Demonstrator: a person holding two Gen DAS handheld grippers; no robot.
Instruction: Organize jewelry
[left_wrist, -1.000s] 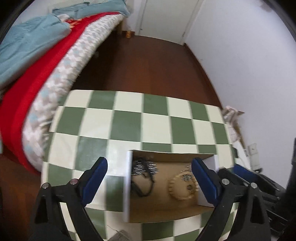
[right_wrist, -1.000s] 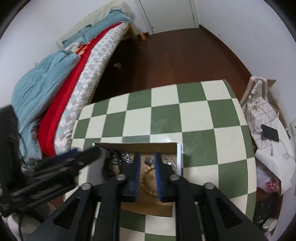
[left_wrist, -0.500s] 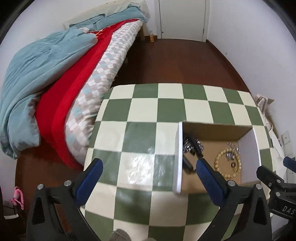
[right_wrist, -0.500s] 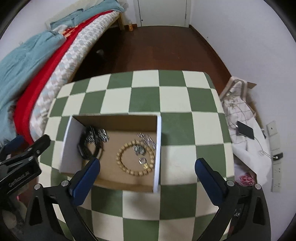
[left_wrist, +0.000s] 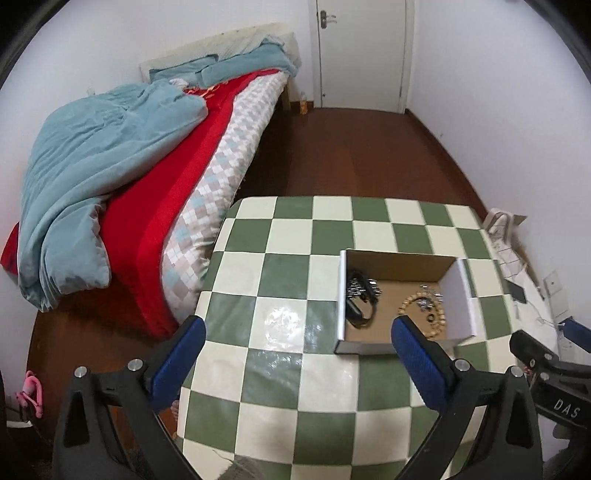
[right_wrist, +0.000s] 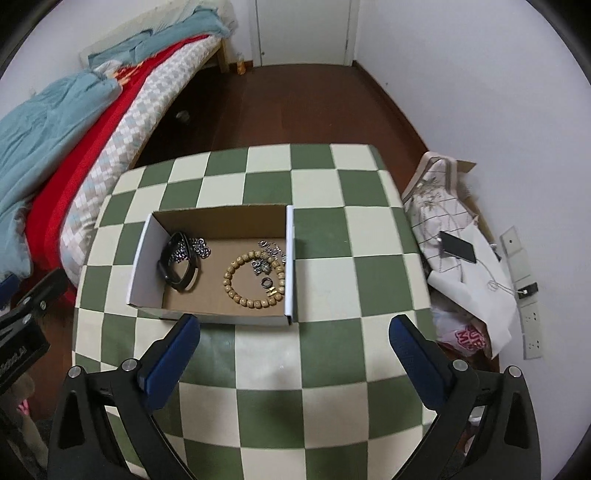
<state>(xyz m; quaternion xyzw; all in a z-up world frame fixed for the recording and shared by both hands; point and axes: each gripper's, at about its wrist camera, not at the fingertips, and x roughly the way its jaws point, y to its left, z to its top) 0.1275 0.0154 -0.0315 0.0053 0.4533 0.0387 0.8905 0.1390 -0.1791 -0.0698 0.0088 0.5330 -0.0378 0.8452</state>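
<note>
An open cardboard box (right_wrist: 147, 254) with white sides sits on the green-and-white checkered table (right_wrist: 325, 354). Inside lie a wooden bead bracelet (right_wrist: 236, 291), a black strap bracelet (right_wrist: 177, 275), a silver chain (right_wrist: 201, 249) and small silver pieces with a dark ring (right_wrist: 266, 282). The box also shows in the left wrist view (left_wrist: 458, 302). My right gripper (right_wrist: 293, 354) is open and empty, held above the table in front of the box. My left gripper (left_wrist: 297, 356) is open and empty, front left of the box.
A bed (left_wrist: 155, 192) with a blue duvet and red blanket stands to the left of the table. A white bag (right_wrist: 439, 214), a phone (right_wrist: 456, 247), papers and a power strip (right_wrist: 532, 317) lie on the floor to the right. Dark wooden floor (left_wrist: 354, 155) lies beyond.
Both grippers have pulled back and up from the box. The right gripper, shut over the box a second ago, has opened. The jewelry stays in the box.
</note>
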